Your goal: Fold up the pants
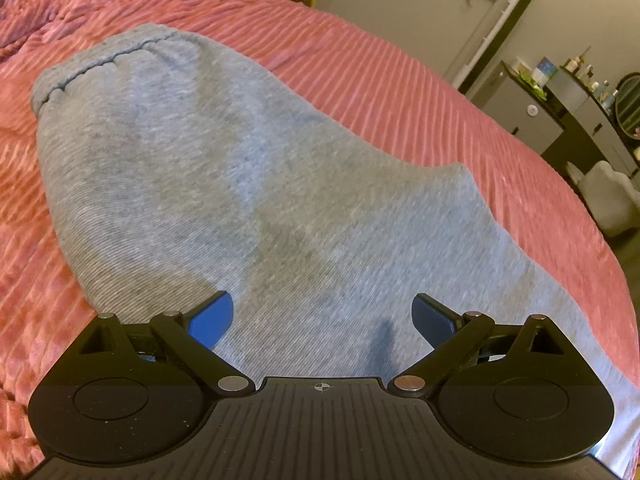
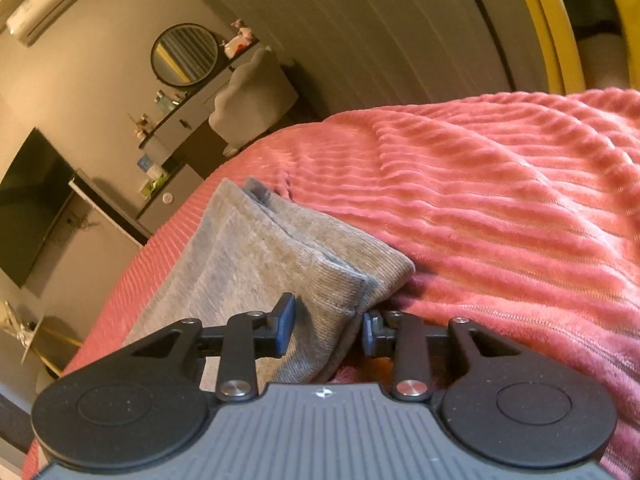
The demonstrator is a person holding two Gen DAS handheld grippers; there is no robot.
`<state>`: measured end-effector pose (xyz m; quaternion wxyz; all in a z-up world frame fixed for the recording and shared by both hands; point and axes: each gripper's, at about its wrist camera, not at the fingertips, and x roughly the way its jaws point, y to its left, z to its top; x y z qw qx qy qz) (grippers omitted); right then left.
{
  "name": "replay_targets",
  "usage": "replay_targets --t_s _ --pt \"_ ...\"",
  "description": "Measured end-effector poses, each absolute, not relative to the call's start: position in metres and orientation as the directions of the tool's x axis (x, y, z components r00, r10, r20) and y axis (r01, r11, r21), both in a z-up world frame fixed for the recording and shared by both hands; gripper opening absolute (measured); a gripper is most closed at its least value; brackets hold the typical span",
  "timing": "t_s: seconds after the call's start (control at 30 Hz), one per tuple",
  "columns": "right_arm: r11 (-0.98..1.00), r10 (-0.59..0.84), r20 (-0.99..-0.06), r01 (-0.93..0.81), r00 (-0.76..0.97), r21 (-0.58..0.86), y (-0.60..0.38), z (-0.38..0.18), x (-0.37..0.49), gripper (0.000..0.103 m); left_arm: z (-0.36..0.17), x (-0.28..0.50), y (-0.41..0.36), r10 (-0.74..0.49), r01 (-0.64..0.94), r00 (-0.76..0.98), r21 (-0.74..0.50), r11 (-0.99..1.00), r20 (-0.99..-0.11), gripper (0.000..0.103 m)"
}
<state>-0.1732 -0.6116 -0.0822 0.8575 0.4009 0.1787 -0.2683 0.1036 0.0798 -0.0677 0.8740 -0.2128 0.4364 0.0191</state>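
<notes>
Bed covered by a ribbed pink blanket (image 1: 400,92); grey pants (image 1: 248,184) lay flat on it, apparently folded lengthwise, waistband at the far end

Left wrist view: camera sits just behind the left hand-held gripper (image 1: 322,314), close above the grey pants (image 1: 224,184), pitched steeply down and looking along the garment toward its waistband at 11 o'clock. The pink bedspread (image 1: 400,92) fills the field from 9 to 2 o'clock; a dresser (image 1: 536,116) lies at 2 o'clock.

Right wrist view: camera sits just behind the right hand-held gripper (image 2: 326,330), low and near the bed, at a shallower pitch and rolled, so the room tilts. Pants (image 2: 248,256) run toward 10 o'clock; bedspread (image 2: 500,208) lies from 12 to 4 o'clock.

Shared: pants, bedspread, dresser (image 2: 172,196) and round mirror (image 2: 185,55).
</notes>
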Motion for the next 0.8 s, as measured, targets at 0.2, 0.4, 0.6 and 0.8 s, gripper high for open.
replay_targets --t_s 0.2,0.4,0.6,0.8 --pt "0.492 -0.299 -0.515 0.592 0.803 0.638 -0.618 -0.083 -0.178 0.03 -0.068 0.104 0.078 -0.147 -0.21 0.616 -0.341 0.916 -0.774 0.099" --pt "0.411 -0.293 -0.495 0.575 0.818 0.707 -0.621 -0.088 -0.187 0.021 -0.069 0.104 0.077 -0.144 -0.209 0.613 -0.336 0.918 -0.777 0.099" --pt "0.36 -0.288 -0.476 0.555 0.831 0.75 -0.626 -0.094 -0.189 0.023 -0.07 0.105 0.075 -0.139 -0.205 0.61 -0.325 0.923 -0.78 0.099" --pt "0.387 -0.319 -0.497 0.589 0.807 0.709 -0.616 -0.086 -0.185 0.014 -0.07 0.106 0.076 -0.14 -0.203 0.61 -0.324 0.924 -0.78 0.099"
